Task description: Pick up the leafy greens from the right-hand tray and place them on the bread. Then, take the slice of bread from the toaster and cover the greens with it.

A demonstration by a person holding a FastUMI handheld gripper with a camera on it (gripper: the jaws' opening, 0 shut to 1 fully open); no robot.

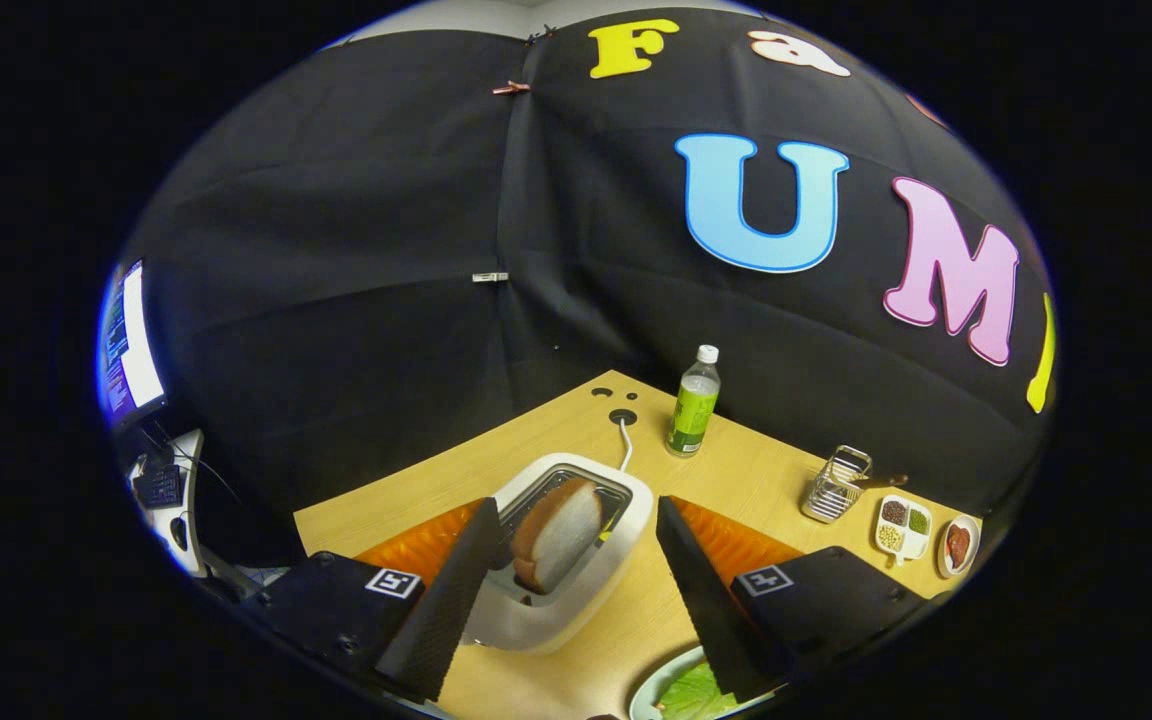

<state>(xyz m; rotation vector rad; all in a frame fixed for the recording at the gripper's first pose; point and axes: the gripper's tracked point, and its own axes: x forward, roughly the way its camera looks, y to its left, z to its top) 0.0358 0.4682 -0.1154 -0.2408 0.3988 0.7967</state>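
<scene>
1. At the far left of the frame I see a monitor (131, 345) with a keyboard (158, 487) below it, well apart from my work on the wooden table (736, 470).
2. My gripper (576, 555) is in the lower middle of the frame. Its two fingers stand wide apart and they hold nothing.
3. Between the fingers, a little ahead of them, is the white toaster (561, 610). One slice of bread (558, 533) stands in its slot, tilted, with the top part out of the slot.
4. At the bottom of the frame, just right of the middle, I see the rim of a plate (648, 690) with the leafy greens (693, 692) on it. My right finger covers part of them, so I cannot tell if bread lies under them.
5. In the upper middle of the table a green bottle (693, 401) stands upright. Further right are a wire holder (835, 484), a small dish with beans (903, 526) and a small plate (959, 545).
6. I judge that the greens are already placed and the bread step is in hand now.
7. The next move asks me to go forward and down, put one finger on each flat side of the slice, close softly, then lift straight up so it does not catch on the slot.
</scene>
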